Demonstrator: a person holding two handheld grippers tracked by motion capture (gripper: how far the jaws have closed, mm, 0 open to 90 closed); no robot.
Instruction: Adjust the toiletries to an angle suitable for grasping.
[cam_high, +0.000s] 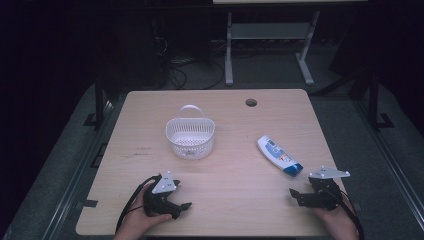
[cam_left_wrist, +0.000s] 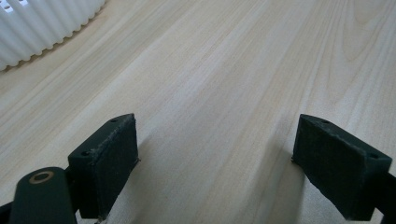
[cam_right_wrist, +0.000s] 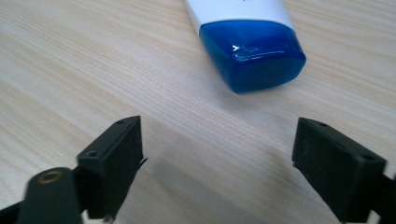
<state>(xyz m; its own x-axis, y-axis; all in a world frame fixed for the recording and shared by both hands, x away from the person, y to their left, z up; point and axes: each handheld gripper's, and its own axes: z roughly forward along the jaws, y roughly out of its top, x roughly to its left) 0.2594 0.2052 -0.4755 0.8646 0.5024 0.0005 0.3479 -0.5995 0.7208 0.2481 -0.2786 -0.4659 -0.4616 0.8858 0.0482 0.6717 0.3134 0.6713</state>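
A white bottle with a blue cap (cam_high: 279, 155) lies flat on the right half of the wooden table (cam_high: 235, 145), cap toward the near right. A white slatted basket (cam_high: 190, 136) with a handle stands left of centre. My right gripper (cam_high: 299, 196) rests near the front right edge, just short of the bottle; in the right gripper view its jaws stand open with the blue cap (cam_right_wrist: 252, 53) a little beyond them. My left gripper (cam_high: 180, 207) lies near the front left, open, with bare wood between its pads (cam_left_wrist: 109, 158) and the basket wall (cam_left_wrist: 42, 23) off at upper left.
A round cable hole (cam_high: 251, 102) sits near the table's far edge. Beyond the table stand a white desk frame (cam_high: 270, 40) and cables on a dark floor. The table's front edge runs just behind both hands.
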